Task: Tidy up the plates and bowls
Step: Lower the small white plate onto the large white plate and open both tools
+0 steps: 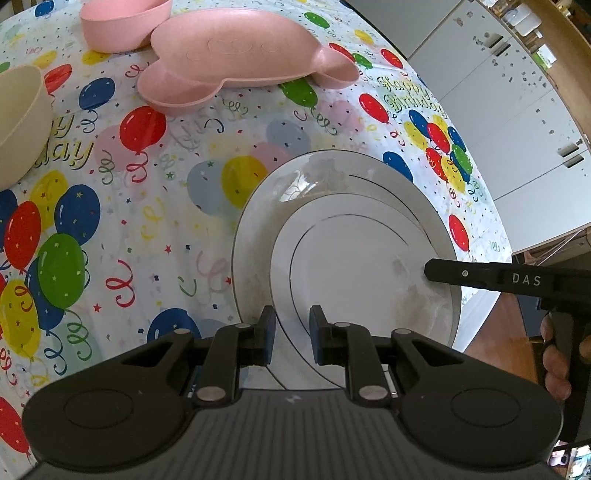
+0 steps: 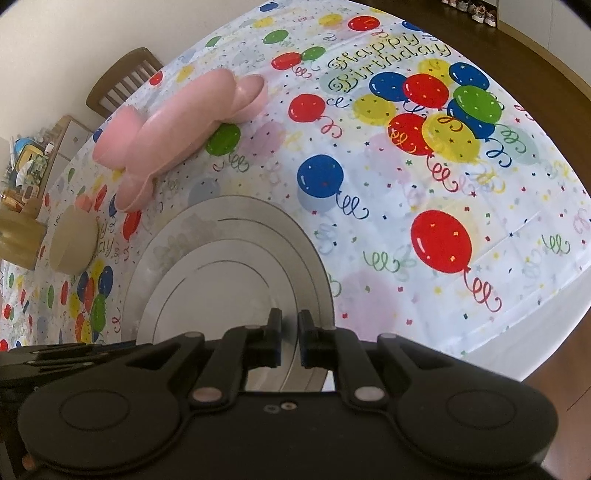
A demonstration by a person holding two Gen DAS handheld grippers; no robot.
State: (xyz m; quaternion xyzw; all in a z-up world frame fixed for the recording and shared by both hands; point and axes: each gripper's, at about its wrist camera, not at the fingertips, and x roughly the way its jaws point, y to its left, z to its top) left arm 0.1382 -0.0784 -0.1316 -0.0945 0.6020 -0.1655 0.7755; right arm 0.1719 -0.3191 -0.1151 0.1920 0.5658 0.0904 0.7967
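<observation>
Nearest in the left wrist view, the left gripper (image 1: pixel 290 334) points steeply down at the near rim of a small white plate (image 1: pixel 351 266) that lies inside a larger white plate (image 1: pixel 332 173). Its blue-padded jaws stand a narrow gap apart, and the small plate's rim appears to run between them, but the gripper's own body hides the rim's near edge, so whether the pads press on it is hard to tell. To the right of this gripper, the right gripper (image 1: pixel 430 272) reaches in from the side, its tip over the right rim of the plates; the hand (image 1: pixel 556 369) holding it is partly cut off at the frame edge.

In the right wrist view, the right gripper (image 2: pixel 290 338) has its jaws nearly together just above the plates' near edge, and the gripper body hides that edge; a grip there cannot be confirmed.

Beyond the plates, the balloon tablecloth (image 1: pixel 155 229) covers the table. Farther ahead and left of the left gripper sits a cream bowl (image 1: pixel 18 122), cut off at the frame edge. Farthest ahead lie a pink divided plate (image 1: pixel 240 59) and, behind it, a pink bowl (image 1: pixel 118 26), partly out of frame.
</observation>
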